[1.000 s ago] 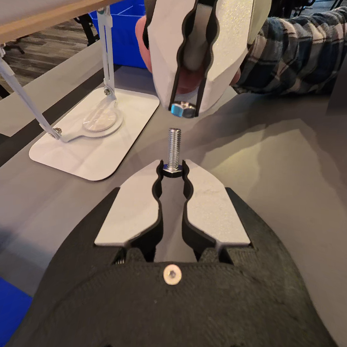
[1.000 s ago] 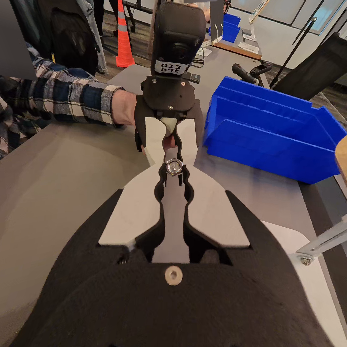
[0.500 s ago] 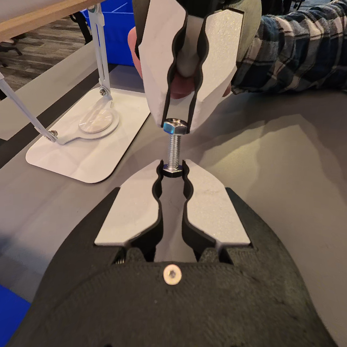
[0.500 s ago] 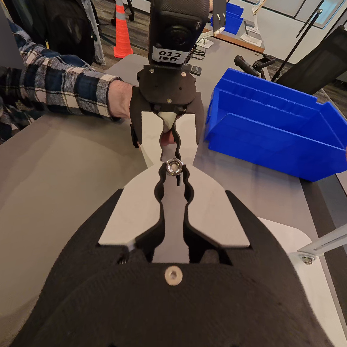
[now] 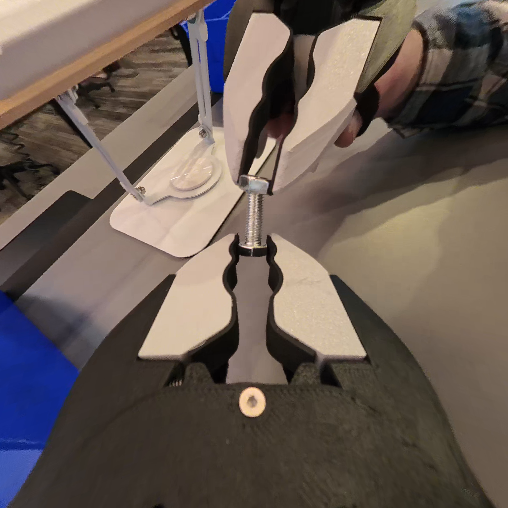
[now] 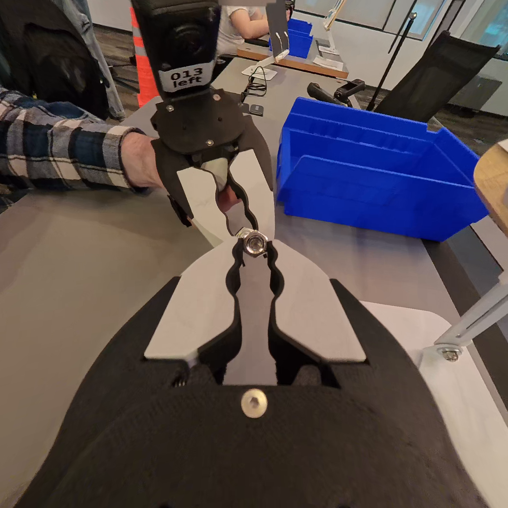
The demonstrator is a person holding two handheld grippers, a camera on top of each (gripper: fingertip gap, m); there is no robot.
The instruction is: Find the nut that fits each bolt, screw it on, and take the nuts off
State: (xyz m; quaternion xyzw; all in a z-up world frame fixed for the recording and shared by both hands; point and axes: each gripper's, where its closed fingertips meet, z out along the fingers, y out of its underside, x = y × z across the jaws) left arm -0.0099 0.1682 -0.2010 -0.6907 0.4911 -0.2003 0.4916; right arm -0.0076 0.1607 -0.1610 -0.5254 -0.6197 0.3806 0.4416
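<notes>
My left gripper (image 5: pixel 252 248) is shut on the hex head of a silver bolt (image 5: pixel 254 217) and holds it with the threaded shaft pointing up. My right gripper (image 6: pixel 254 247) is shut on a silver hex nut (image 6: pixel 254 244). In the left wrist view the right gripper (image 5: pixel 254 184) comes down from above and the nut (image 5: pixel 253 184) sits on the tip of the bolt's shaft. In the right wrist view I look down through the nut onto the bolt's end, with the left gripper (image 6: pixel 244 229) just behind it and tilted to the side.
A blue bin (image 6: pixel 371 170) stands on the grey table (image 6: pixel 82 261) to the right in the right wrist view. A white stand base (image 5: pixel 176 214) with metal arms lies to the left in the left wrist view. A person's plaid sleeves (image 6: pixel 55 154) hold the grippers. Both grippers' tips are close together, under 4 cm apart.
The right gripper came down with the nut, which hung above the bolt a second ago, and now rests on its tip. Both grippers have since turned relative to each other.
</notes>
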